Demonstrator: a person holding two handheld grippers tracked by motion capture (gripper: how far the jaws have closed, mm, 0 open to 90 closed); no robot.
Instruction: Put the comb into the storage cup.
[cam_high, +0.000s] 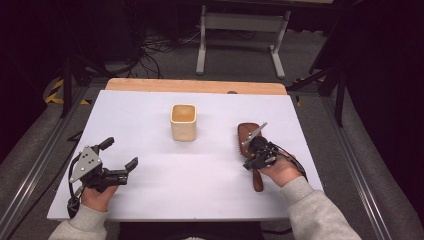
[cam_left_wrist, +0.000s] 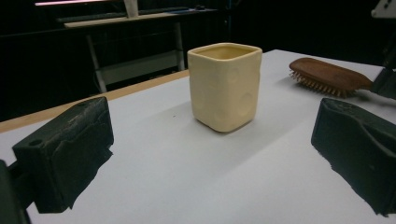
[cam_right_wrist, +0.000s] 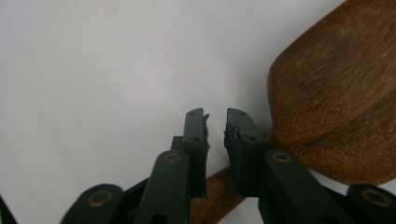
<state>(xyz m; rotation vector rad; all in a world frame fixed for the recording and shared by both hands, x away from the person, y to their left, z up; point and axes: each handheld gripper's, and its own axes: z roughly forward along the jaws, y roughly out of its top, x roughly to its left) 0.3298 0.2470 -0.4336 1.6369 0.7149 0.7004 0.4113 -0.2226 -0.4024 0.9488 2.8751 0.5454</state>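
Wooden hairbrush lying bristles-down on the white tabletop, at the right side, well apart from the cream cup standing upright near the middle; long axis running roughly from the far edge towards the person, oval head at the far end, slim handle pointing back to the near edge; right tongs directly over the neck where head narrows into handle, so by far the nearer of the two; seen along the right tongs, jaws parted by a narrow gap, pads pressing on nothing, brown handle passing underneath them and broad head spreading to the right; slackened rather than clenched, no grasp on the brush. Left tongs resting low at the near left, jaws spread wide and empty, aimed across at the cup with the brush farther off to the right. Brush back dark reddish-brown, smooth, grained, gently domed; short pale bristles along the underside; cup squarish with rounded corners, matte, dimpled walls, open at the top and apparently empty; jaw pads black, rubbery, rough-edged. Coming move probably hinging on that handle line: a fresh grip needing the jaws set across the narrow neck, not along it; cup lying to the left of the brush.
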